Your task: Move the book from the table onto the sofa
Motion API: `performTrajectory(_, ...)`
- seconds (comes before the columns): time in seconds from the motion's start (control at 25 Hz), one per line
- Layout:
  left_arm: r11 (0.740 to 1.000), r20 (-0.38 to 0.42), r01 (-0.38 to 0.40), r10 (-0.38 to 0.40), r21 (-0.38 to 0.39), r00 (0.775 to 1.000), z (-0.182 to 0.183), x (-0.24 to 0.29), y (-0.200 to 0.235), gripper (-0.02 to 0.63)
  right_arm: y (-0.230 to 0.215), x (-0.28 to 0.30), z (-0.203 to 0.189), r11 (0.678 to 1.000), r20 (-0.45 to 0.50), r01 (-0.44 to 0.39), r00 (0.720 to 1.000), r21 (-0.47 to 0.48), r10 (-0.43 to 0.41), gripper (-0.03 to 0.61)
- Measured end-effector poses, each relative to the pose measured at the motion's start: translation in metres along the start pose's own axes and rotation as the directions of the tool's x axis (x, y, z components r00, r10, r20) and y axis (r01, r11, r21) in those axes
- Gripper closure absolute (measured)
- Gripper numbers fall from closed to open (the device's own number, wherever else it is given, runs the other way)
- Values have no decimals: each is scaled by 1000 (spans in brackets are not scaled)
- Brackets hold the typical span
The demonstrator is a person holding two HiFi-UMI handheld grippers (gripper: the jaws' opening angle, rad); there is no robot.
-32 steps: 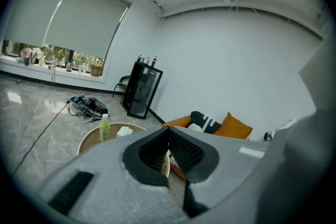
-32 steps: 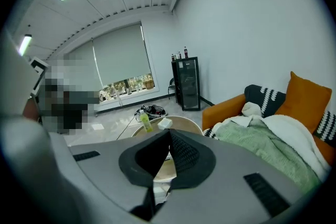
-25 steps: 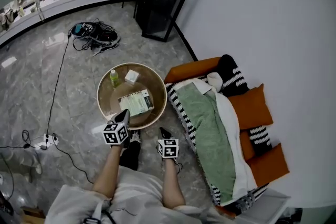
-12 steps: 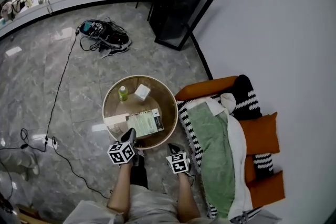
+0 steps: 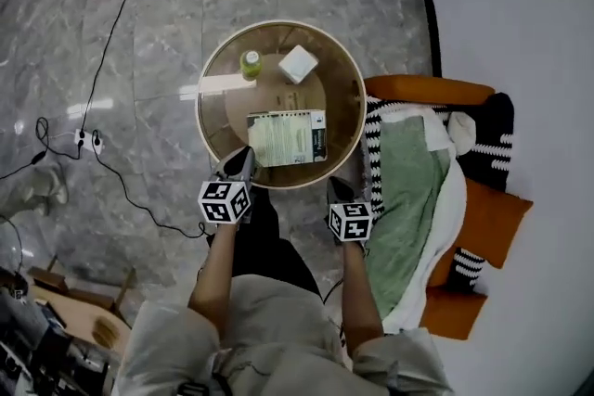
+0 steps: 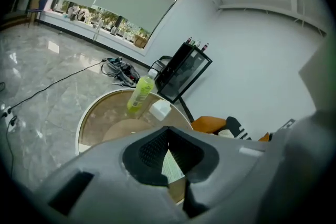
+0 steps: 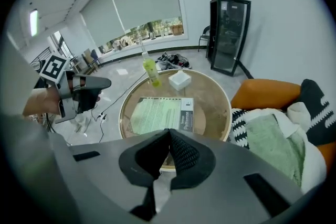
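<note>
The left claw (image 5: 245, 157) is pressed together with nothing in it. Its own view shows the two pads meeting and only a sliver of green page behind them. In the head view its tip sits over the lower left rim of the round counter (image 5: 210, 77), just beside the lower left corner of the book (image 5: 288, 136). Whether it touches that corner cannot be told.

The right claw (image 5: 337, 189) is also closed and empty, and hangs just off the rim at lower right, apart from the book.

The book lies flat in the lower half of the counter, above both claws in the frame and between them. Its long axis runs left to right across the frame, so a long edge faces the person, and its dark band is at the right end, toward the sofa (image 5: 408, 172). The sofa fills the right of the frame, touching or nearly touching the counter.

The left claw looks the nearer to the book, while the right is nearer the sofa. Either would probably have to open and take an edge, since the book lies flat.

A bottle (image 5: 250, 62) and a white box (image 5: 298, 64) stand beyond the book, clear of it.
</note>
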State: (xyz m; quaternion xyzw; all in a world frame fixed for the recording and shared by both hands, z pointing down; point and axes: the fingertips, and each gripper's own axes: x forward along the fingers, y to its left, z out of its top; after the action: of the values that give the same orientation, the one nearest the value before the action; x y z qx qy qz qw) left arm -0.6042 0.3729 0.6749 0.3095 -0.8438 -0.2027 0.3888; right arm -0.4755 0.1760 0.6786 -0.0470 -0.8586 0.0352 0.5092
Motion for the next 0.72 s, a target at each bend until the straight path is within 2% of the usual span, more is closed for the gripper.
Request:
performTrajectory(0.08,1000,-44,-25,25,3,999,-21,10,15,604,-5,25,-8,999,-34,-34,999,-27,33,573)
performTrajectory(0.24,996,-126,-85,86,15,988,-49,32,47,604,-24,74,4,997,-23,-73,997,-10,73,573)
performTrajectory(0.36,994,-181,-111,107,-17,978,-68,44,65,604,-46,105,8,998,-22,-41,999,38,42,573)
performTrajectory(0.48,994,-220,-104,99,-12,970,-79,54,70,603,-61,128,12,992,-4,-44,999,116,45,572)
performTrajectory(0.56,996,-229,-89,83,-18,970,-84,65,70,603,-65,141,14,990,0,-76,997,119,76,571)
performTrajectory(0.6,996,-229,-87,79,-27,970,-85,70,72,603,-65,147,14,988,-6,-99,995,118,101,559)
performTrajectory(0.68,996,-230,-87,76,-37,970,-86,76,76,601,-60,155,12,981,-21,-152,988,123,156,443)
performTrajectory(0.72,996,-235,-81,70,-39,970,-87,79,77,579,-59,158,11,976,-23,-175,983,130,180,404)
